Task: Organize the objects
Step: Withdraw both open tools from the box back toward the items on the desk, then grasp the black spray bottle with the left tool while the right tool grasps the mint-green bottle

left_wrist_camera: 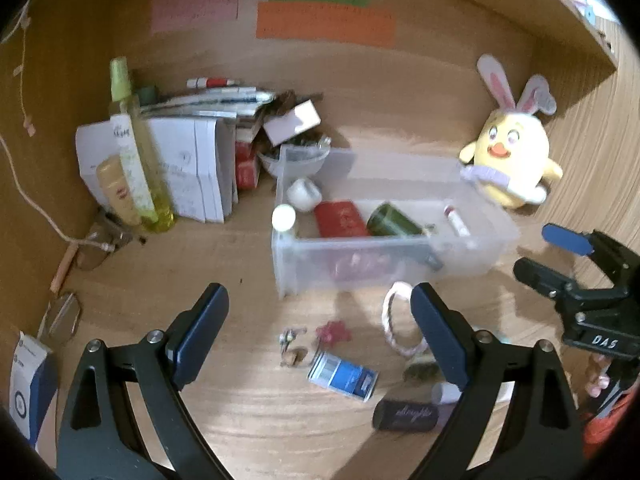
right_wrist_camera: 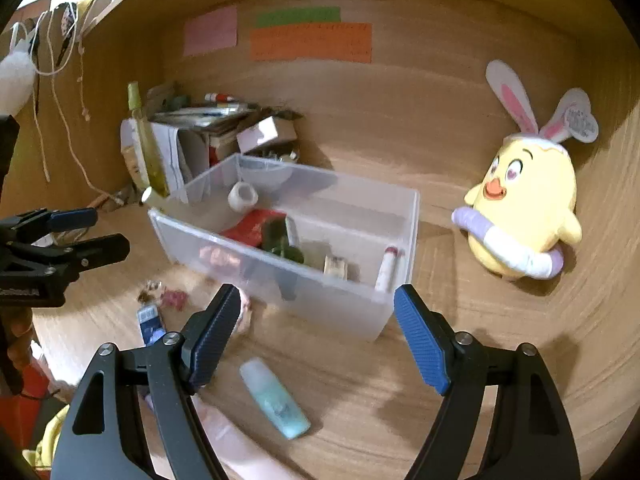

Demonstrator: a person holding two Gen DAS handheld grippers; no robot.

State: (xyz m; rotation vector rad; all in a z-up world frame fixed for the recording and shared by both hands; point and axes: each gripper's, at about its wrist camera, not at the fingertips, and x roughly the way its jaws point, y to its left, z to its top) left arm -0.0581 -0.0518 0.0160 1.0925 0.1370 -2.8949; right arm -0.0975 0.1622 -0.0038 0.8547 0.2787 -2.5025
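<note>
The sorting looks partly done: the clear plastic bin (left_wrist_camera: 384,256) in the middle of the table (left_wrist_camera: 240,420) already holds a red pouch (left_wrist_camera: 340,218), a dark green jar (left_wrist_camera: 394,220), a white cap-like piece (left_wrist_camera: 303,194) and a small tube (left_wrist_camera: 456,220) lying against its right wall. Several things are not yet in it. In the left wrist view, at about 6 o'clock from the bin, lie a blue and white packet (left_wrist_camera: 344,376), a small red flower-shaped piece (left_wrist_camera: 334,332), a bit of metal clutter (left_wrist_camera: 290,346), a white loop of cord (left_wrist_camera: 396,320) and a dark cylinder with script on it (left_wrist_camera: 404,416). The right wrist view adds a pale blue tube (right_wrist_camera: 276,400) on the table at 6 o'clock from the bin. The left claw (left_wrist_camera: 320,320) stands wide with nothing between its pads, hanging above the scattered small pieces; the right claw (right_wrist_camera: 316,328) is also well apart and empty, with the near corner of the bin just beyond its tips. Off to 10 o'clock from the bin stand a tall yellow-green spray bottle (left_wrist_camera: 136,152), a smaller beige bottle (left_wrist_camera: 116,192) and a leaning stack of papers (left_wrist_camera: 200,168); at 2 o'clock sits a yellow plush chick with rabbit ears (left_wrist_camera: 508,152). My guess is that the bin's near wall is the main obstacle, since each loose item must be lifted over it, and the two claws work close together.
</note>
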